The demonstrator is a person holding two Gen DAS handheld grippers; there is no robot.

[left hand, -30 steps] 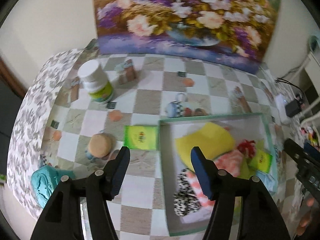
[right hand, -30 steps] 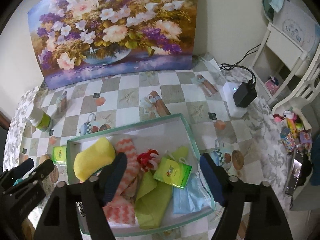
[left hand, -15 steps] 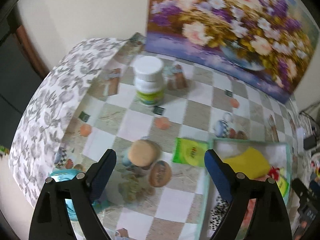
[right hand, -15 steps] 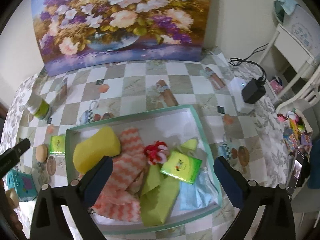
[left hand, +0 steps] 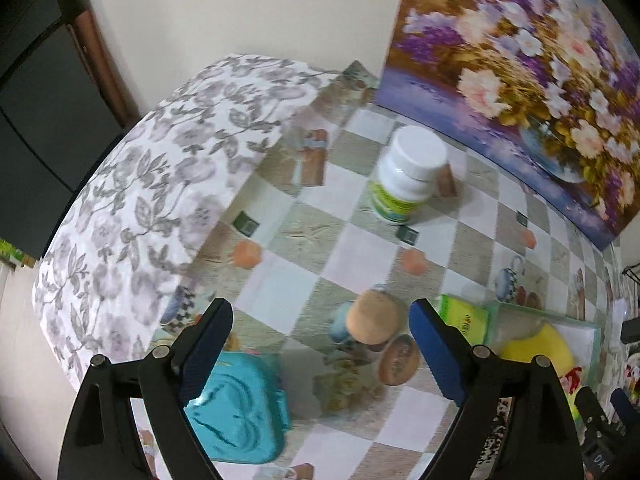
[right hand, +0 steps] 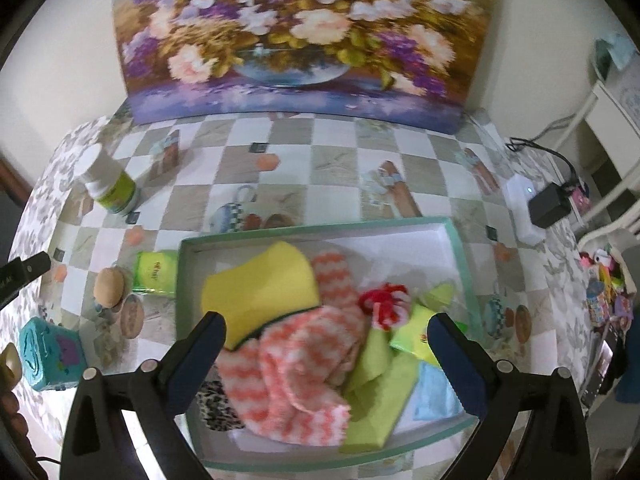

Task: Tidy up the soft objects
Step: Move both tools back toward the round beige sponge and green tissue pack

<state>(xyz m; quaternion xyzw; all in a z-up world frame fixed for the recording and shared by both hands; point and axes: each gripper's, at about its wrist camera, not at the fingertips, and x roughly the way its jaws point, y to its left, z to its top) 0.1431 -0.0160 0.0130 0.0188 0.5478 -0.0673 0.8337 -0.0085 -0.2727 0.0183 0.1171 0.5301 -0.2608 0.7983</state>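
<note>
My left gripper [left hand: 322, 344] hangs open over the checked tablecloth, left of the tray. A tan round puff [left hand: 376, 318] lies just beyond its fingertips, and a teal pouch [left hand: 236, 408] sits under the left finger. A green tissue pack [left hand: 464, 318] rests against the teal-rimmed tray [left hand: 540, 312]. My right gripper [right hand: 326, 332] is open above the tray [right hand: 320, 230], with nothing between its fingers. The tray holds a yellow sponge [right hand: 260, 284], a pink chevron cloth [right hand: 304, 360], a red scrunchie [right hand: 384, 300], another tissue pack [right hand: 416, 336], a green cloth [right hand: 376, 392] and a blue mask [right hand: 436, 396].
A white bottle [left hand: 408, 176] stands at the back left in front of a flower painting [right hand: 296, 40]. A white power strip with a black plug [right hand: 540, 208] lies at the right. The tablecloth drops off at the left edge [left hand: 132, 208].
My left gripper swung left, away from the tray, over the puff and the teal pouch, and its jaws widened. My right gripper moved in over the tray and opened wider.
</note>
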